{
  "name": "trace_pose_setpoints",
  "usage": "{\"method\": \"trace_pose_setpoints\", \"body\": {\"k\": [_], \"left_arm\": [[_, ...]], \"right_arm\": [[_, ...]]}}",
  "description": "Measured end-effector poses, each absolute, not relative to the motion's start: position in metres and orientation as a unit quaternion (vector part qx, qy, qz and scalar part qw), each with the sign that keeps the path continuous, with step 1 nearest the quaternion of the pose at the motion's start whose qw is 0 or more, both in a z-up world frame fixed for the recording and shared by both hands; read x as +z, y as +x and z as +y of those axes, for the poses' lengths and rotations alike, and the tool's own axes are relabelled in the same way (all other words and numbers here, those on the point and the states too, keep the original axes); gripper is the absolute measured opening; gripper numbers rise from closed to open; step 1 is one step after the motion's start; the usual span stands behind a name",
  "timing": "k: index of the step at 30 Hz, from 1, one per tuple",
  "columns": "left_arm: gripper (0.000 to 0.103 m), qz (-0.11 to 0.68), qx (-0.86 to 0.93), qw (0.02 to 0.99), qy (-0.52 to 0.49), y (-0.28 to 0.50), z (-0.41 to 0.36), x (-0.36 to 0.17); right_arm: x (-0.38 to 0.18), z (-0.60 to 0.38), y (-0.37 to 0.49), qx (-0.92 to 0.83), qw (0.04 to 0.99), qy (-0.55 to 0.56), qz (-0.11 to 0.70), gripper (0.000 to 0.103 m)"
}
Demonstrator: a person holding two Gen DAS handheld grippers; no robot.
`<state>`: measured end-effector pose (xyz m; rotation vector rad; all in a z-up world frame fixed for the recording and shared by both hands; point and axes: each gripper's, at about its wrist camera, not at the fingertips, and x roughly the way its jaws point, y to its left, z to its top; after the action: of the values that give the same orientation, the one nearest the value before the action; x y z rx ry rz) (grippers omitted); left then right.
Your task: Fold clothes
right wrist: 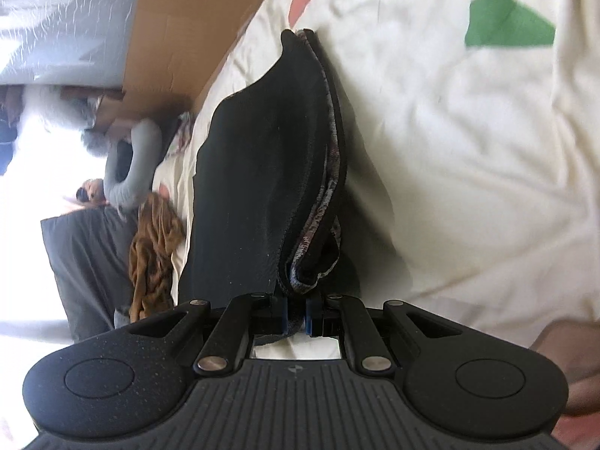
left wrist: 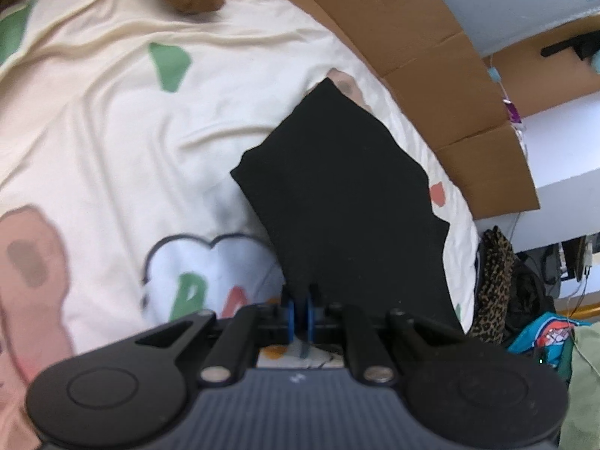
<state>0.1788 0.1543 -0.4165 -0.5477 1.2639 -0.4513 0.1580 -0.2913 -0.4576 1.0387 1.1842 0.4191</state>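
Both pinched nearly closed on the black garment (left wrist: 337, 195): left gripper (left wrist: 300, 309) and right gripper (right wrist: 296, 311) each clamping an edge. Plain black outside, mottled grey lining showing, hanging folded over the cream patterned bedsheet (left wrist: 112, 120).

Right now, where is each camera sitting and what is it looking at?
Left wrist: sits on the left gripper, looking down its shut fingers at the black cloth on the bedsheet.
Right wrist: sits on the right gripper, looking along the cloth's folded edge; part of a hand shows at the right.
Both show the cloth, bedsheet and cardboard.
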Motion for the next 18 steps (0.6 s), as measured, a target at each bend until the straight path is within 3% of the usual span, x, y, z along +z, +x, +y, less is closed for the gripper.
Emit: {"method": "trace_pose_setpoints", "body": {"k": [8,18], "left_arm": [[0.006,0.608,-0.195,0.727,-0.254,0.159,0.161,-0.421],[0.007,0.669,-0.253,0.661,-0.227,0.151,0.107,-0.428]], "right_arm": [[-0.459,-0.292,0.151,0.186,0.688,0.461,0.530,0.006],[-0.449,-0.331,0.166,0.149,0.717,0.468,0.494,0.006]]}}
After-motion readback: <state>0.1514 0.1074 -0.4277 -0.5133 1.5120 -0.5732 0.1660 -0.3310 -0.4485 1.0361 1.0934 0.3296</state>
